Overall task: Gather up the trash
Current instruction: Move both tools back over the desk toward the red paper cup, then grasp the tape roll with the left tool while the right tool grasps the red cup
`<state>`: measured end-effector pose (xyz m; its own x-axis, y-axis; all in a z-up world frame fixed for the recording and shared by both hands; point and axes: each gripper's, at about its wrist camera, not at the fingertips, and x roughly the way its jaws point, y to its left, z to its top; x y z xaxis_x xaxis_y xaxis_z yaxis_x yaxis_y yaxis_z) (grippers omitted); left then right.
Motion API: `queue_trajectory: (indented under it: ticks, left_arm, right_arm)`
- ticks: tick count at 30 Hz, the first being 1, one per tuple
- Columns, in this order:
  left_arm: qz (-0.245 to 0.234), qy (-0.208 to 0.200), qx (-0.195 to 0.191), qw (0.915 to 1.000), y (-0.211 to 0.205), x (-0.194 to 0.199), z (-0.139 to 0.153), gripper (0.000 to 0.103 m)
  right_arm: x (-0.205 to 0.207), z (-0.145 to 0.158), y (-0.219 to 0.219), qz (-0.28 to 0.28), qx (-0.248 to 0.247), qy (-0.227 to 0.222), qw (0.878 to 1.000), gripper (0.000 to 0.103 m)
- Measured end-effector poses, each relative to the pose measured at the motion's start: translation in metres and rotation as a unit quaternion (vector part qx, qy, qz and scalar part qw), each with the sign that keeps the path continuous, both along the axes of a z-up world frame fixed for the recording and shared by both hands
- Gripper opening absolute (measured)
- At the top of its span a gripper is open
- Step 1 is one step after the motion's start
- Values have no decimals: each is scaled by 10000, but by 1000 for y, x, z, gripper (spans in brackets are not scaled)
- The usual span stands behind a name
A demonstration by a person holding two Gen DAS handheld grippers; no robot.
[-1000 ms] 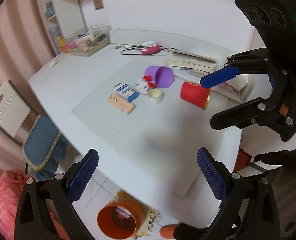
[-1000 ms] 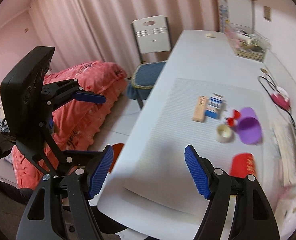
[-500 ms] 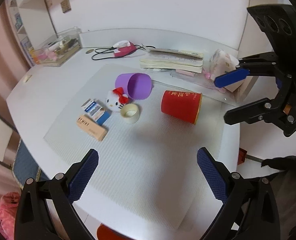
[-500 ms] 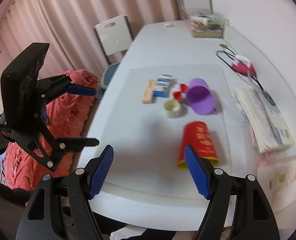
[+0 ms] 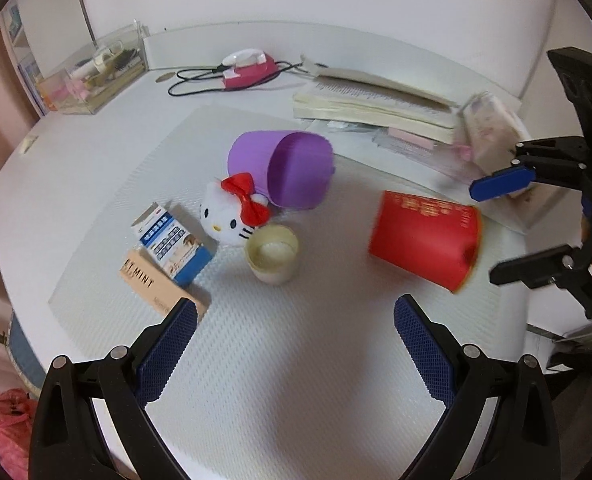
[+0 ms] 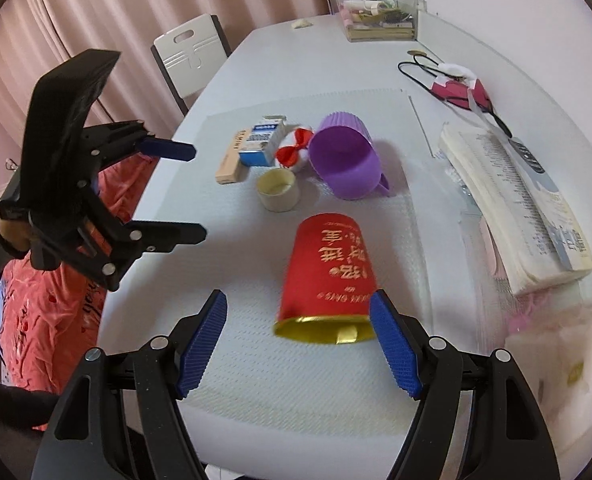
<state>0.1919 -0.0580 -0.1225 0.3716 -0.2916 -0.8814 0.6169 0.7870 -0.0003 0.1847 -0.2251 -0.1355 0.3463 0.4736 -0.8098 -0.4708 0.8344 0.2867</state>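
A red paper cup (image 6: 328, 276) with gold lettering lies on its side on the white mat (image 6: 296, 392); it also shows in the left wrist view (image 5: 424, 236). My right gripper (image 6: 298, 344) is open just in front of the cup's gold mouth. My left gripper (image 5: 291, 354) is open above the mat, short of a tape roll (image 5: 272, 254), a blue-white box (image 5: 171, 244) and a tan box (image 5: 155, 286). A purple cup (image 5: 285, 168) lies tipped beside a Hello Kitty plush (image 5: 231, 216).
A stack of books (image 6: 516, 208) lies along the mat's right side, with a tissue pack (image 5: 492, 128). A pink device with a black cord (image 5: 243, 68) and a clear organizer box (image 5: 91, 76) stand at the back. A white chair (image 6: 191, 56) stands by the table.
Both grippers have moved in closer over the table. The red cup now lies right in front of the right gripper, and the small items sit nearer the left gripper.
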Motion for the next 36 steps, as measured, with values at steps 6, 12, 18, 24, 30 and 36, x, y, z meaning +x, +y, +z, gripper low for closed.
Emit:
queue_trajectory:
  ticks: [6, 12, 18, 24, 30, 36]
  left_arm:
    - [52, 108, 21, 9999, -4, 28, -21, 97]
    - [6, 208, -41, 9998, -9, 40, -33, 97]
    - [63, 274, -106, 9995, -9, 44, -41, 82]
    - [69, 238, -17, 9997, -11, 44, -47, 71]
    - [91, 207, -51, 9997, -5, 45, -43, 43]
    - [36, 220, -110, 9997, -1, 30, -38, 43]
  right_arm:
    - [16, -20, 0, -31, 83, 201, 9998, 75]
    - [24, -33, 1, -25, 128, 387, 9992, 75]
    - [27, -41, 0, -3, 176, 516, 9985, 75]
    - [29, -44, 3, 120, 180, 549, 9983, 68]
    - [28, -40, 6, 243, 231, 475, 9983, 60]
    - [28, -35, 5, 327, 255, 455, 9981, 57]
